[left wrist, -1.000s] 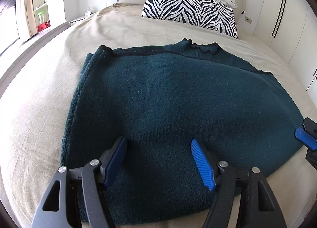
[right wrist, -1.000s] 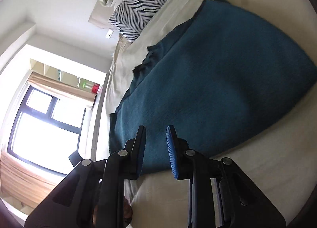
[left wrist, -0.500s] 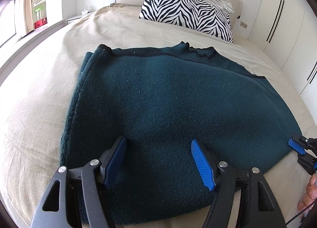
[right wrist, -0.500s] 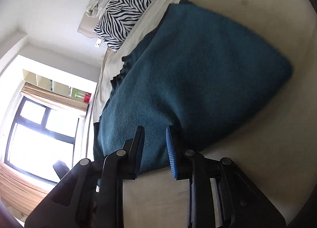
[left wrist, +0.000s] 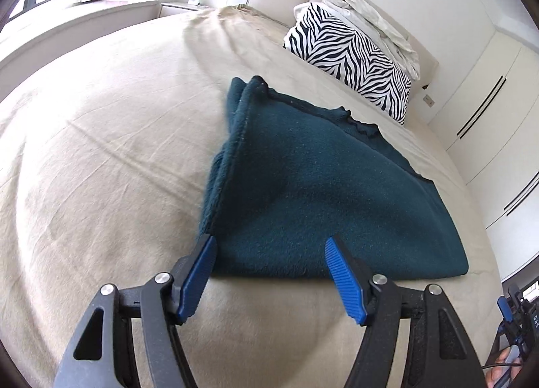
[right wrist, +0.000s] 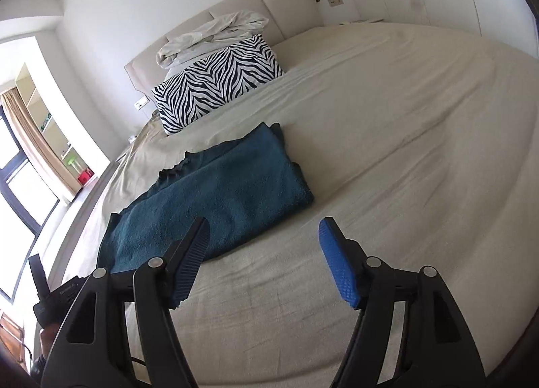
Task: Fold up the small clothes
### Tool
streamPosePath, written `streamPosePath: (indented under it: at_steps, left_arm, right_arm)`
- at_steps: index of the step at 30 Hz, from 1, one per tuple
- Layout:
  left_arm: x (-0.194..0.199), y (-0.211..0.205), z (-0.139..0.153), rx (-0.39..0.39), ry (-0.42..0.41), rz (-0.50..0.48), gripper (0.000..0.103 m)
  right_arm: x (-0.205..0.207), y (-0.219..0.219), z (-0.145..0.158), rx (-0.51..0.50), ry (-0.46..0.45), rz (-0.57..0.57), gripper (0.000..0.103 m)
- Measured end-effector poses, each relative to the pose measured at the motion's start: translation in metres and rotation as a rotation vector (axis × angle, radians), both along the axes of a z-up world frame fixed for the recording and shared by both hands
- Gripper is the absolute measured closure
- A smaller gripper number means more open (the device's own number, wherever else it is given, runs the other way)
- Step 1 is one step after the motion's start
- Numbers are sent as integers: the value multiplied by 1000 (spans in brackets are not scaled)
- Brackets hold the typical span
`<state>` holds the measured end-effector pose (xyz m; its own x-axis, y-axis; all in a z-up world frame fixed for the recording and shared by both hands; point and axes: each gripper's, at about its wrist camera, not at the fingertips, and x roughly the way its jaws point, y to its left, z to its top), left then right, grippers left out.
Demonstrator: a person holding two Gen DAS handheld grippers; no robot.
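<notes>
Jaws of the left gripper [left wrist: 269, 273] stand apart, empty, at the near hem of the sweater [left wrist: 323, 192]. Right gripper [right wrist: 262, 260] jaws are opening, nothing between them. Sweater lies folded on the bed [right wrist: 421, 138]: soft, limp knit, probably light. Grip corners or hem. No containers visible.

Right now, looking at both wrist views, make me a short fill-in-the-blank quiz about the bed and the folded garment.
1. The folded dark teal knit garment lies on a beige ____.
2. The pillow by the headboard has a ____ pattern.
3. A crumpled ____ sheet sits on top of that pillow.
4. Between the right gripper pads there is ____.

Missing words: bedsheet; zebra; cream; nothing
</notes>
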<state>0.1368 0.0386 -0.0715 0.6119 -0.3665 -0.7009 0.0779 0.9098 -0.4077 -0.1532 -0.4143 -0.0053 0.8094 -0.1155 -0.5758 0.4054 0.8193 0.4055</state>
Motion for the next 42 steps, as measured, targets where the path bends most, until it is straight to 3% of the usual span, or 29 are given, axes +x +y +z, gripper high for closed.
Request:
streamPosePath:
  at_steps: [2, 4, 6, 8, 12, 16, 18, 22, 26, 30, 34, 35, 37, 40, 42]
  left_arm:
    - [-8, 12, 7, -5, -11, 59, 33]
    - [-14, 29, 13, -56, -33, 96, 31]
    - [-9, 39, 11, -67, -8, 116, 28]
    - [-1, 44, 6, -76, 20, 110, 28]
    - [18, 46, -3, -108, 56, 79, 28]
    - [40, 40, -11, -145, 100, 44, 28]
    - [52, 39, -17, -175, 123, 28, 28]
    - [75, 39, -23, -201, 158, -13, 27]
    - [97, 46, -29, -318, 225, -47, 14]
    - [105, 42, -27, -348, 243, -65, 14]
    - [106, 42, -27, -404, 247, -98, 20]
    - [107, 44, -28, -440, 256, -113, 27]
    - [112, 48, -32, -506, 296, -137, 32]
    - [119, 52, -40, -500, 327, -141, 40]
    - [122, 58, -42, -543, 331, -133, 41]
  right_arm:
    - [-8, 5, 12, -12, -26, 19, 36]
    - [-7, 11, 23, 4, -58, 36, 22]
    - [-4, 18, 35, 4, -85, 57, 21]
    - [-6, 31, 48, -73, -107, 62, 21]
    - [-6, 72, 75, -320, -150, 110, 20]
    - [-1, 98, 102, -363, -225, 178, 9]
    - [10, 106, 116, -302, -252, 246, 9]
    - [52, 110, 134, -55, -237, 416, 9]
    - [106, 111, 128, 217, -184, 560, 9]
    - [160, 108, 96, 508, -144, 610, 9]
    - [207, 110, 50, 675, -92, 601, 9]
    - [217, 112, 38, 709, -72, 603, 9]
    - [237, 118, 15, 757, -33, 612, 9]
    - [260, 127, -15, 806, 30, 605, 9]
    - [271, 133, -30, 823, 56, 603, 10]
